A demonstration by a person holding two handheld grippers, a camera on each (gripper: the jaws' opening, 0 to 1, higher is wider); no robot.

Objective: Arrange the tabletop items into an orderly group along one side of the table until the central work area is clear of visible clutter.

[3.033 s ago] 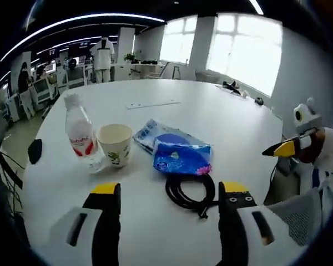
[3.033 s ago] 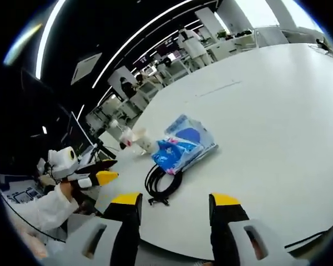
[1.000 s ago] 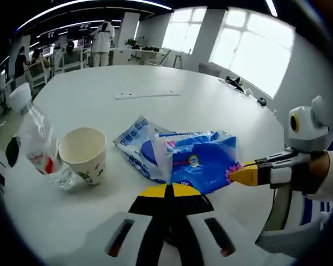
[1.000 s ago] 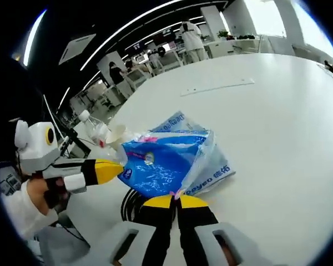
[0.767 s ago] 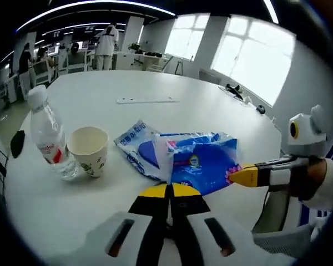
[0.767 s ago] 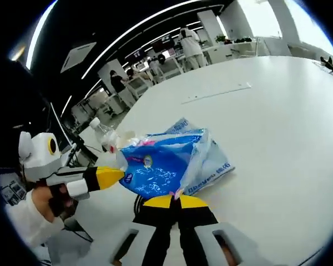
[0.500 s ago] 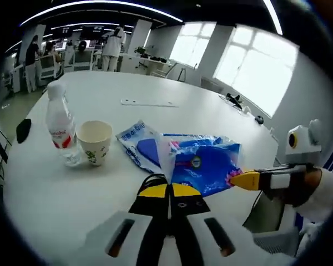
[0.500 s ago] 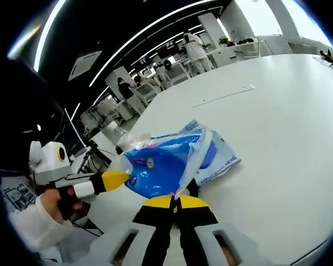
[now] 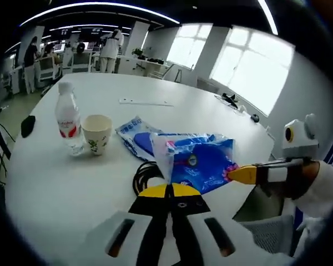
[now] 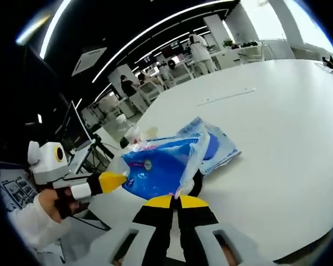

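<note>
I had both hand-held grippers, left (image 9: 169, 191) and right (image 10: 176, 201), pinching the blue packet (image 9: 202, 163) just above the surface (image 9: 61, 183). Bottle (image 9: 68, 117), cup (image 9: 96, 133), cable (image 9: 147, 176) and flat pouch (image 9: 134, 133) sat mid-surface; I judged the tidying barely begun.

Out past the white worktop (image 9: 222, 119), bright windows (image 9: 250, 75) glow on the far wall, washing that side in daylight. Long ceiling light strips (image 9: 100, 5) curve overhead, and in the right gripper view another light strip (image 10: 155, 27) arcs across a dark ceiling. Back in the room, a person in white (image 9: 112, 49) stands among desks, facing away; there's a standing figure in white (image 10: 200, 47) in the right gripper view too, with a darker-clad person (image 10: 127, 88) nearer. A dark monitor (image 10: 72, 136) looms at the side, beside the worktop's edge.
</note>
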